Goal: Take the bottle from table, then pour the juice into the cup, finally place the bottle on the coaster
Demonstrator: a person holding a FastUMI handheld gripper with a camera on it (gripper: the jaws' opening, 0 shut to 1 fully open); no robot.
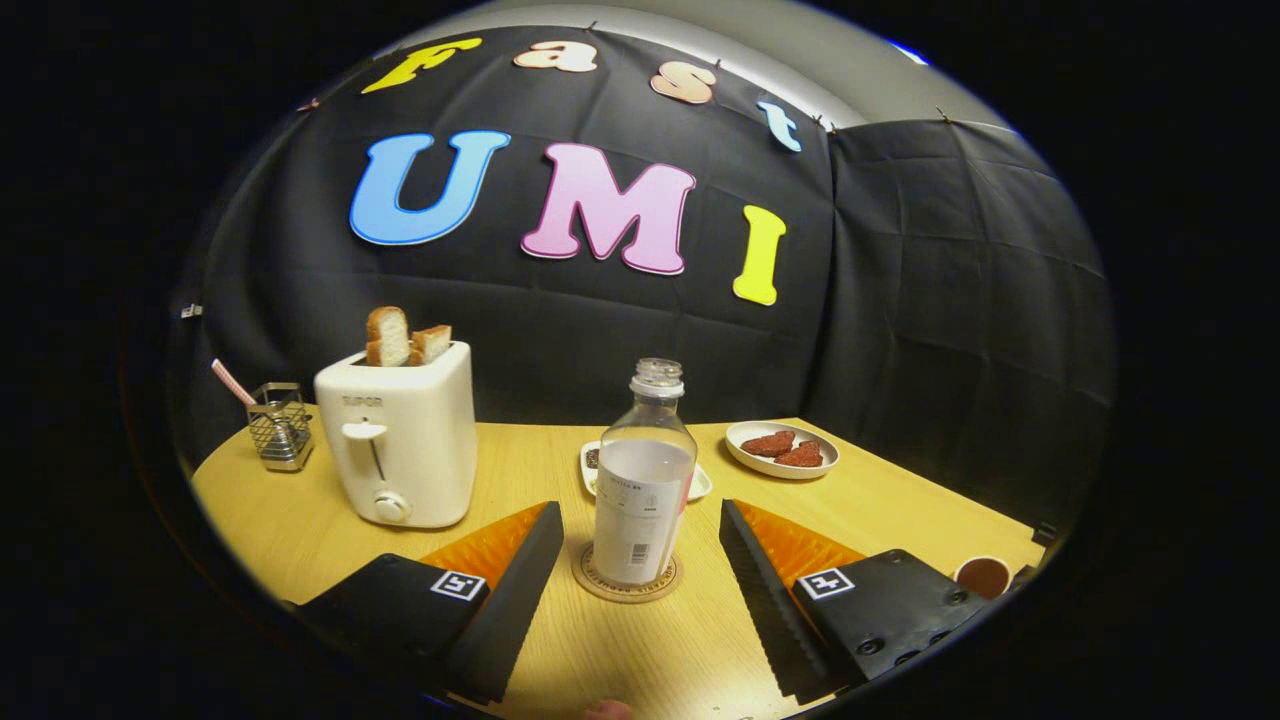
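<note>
A clear uncapped bottle (643, 480) with a white label stands upright on a round cork coaster (627, 579), on the wooden table (900, 510). It sits between my two fingers and a little ahead of their tips. My gripper (640, 535) is open, with a wide gap on each side of the bottle and neither finger touching it. A small cup (983, 576) holding dark liquid stands on the table to the right, beyond my right finger.
A white toaster (399, 440) with two bread slices stands at the left, with a wire holder (280, 427) beyond it. Behind the bottle lies a small white dish (700, 483). An oval plate (782, 449) with reddish pieces sits at the back right.
</note>
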